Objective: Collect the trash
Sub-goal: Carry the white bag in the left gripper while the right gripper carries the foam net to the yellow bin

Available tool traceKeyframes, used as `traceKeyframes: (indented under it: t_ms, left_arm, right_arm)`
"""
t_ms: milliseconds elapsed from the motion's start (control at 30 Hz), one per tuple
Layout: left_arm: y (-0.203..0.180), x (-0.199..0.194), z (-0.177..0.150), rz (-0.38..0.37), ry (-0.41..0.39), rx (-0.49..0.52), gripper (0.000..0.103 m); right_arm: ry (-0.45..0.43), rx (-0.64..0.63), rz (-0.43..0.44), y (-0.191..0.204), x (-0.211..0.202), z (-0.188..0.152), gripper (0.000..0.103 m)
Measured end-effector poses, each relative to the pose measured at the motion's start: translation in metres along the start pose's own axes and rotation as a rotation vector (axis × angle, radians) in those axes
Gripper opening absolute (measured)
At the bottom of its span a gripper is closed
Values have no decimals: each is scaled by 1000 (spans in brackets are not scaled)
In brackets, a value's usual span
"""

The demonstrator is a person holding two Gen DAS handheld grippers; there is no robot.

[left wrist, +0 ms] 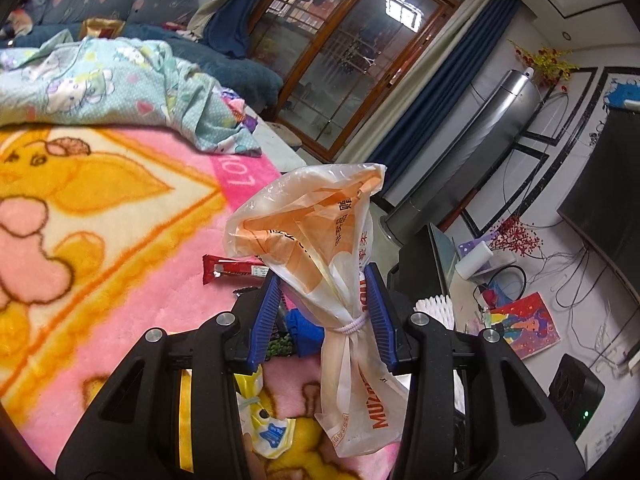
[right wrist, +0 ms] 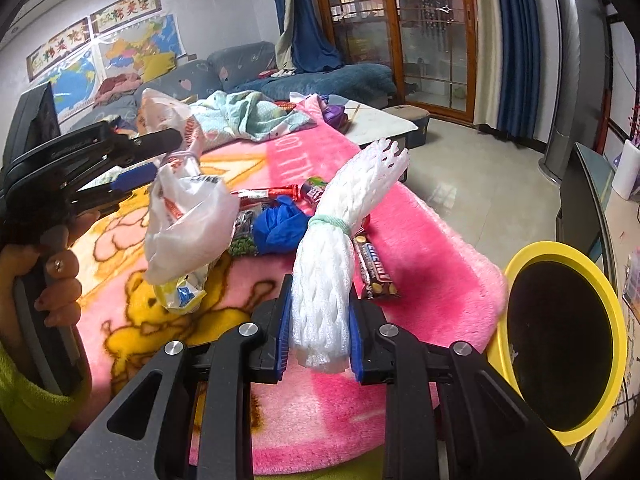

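Left gripper (left wrist: 326,300) clamped on translucent orange-printed plastic bag (left wrist: 316,232), right gripper (right wrist: 318,320) clamped on white foam-net bundle (right wrist: 340,236), both above pink plush blanket (right wrist: 420,280), beside yellow-rimmed round bin (right wrist: 560,344)

The right gripper (right wrist: 320,320) clamps a white foam net bundle (right wrist: 340,240) above the pink blanket (right wrist: 420,280), beside a yellow-rimmed bin (right wrist: 516,256), while the left gripper (right wrist: 160,156) grips a tied plastic bag (right wrist: 188,216).
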State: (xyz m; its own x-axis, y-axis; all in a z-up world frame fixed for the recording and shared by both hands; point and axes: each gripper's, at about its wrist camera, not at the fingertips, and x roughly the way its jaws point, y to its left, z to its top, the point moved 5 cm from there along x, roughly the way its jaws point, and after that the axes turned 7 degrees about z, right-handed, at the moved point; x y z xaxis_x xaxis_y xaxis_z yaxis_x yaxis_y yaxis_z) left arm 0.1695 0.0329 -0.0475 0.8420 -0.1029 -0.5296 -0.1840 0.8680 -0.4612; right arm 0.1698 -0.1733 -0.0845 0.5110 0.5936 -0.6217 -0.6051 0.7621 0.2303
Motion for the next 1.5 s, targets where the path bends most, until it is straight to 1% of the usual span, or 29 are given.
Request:
traceKeyframes:
  t_ms: [333,900,1133,1500]
  left_arm:
    - [-24,-8,-4,6,-20,61,34]
    - [-69,6,-25,-4,11,178,34]
    - [-93,14,-38,-25,30,235,34]
    - [-126,35,-55,-56,66,305,34]
  right_arm:
    - [-56,68,-12,-26,-21,10,22]
    - [-137,190,-50,-77,-51,17,22]
    - [-179,281,-103,-113,-68,16,22]
    - [-203,418,-177,-172,-83,-5,22]
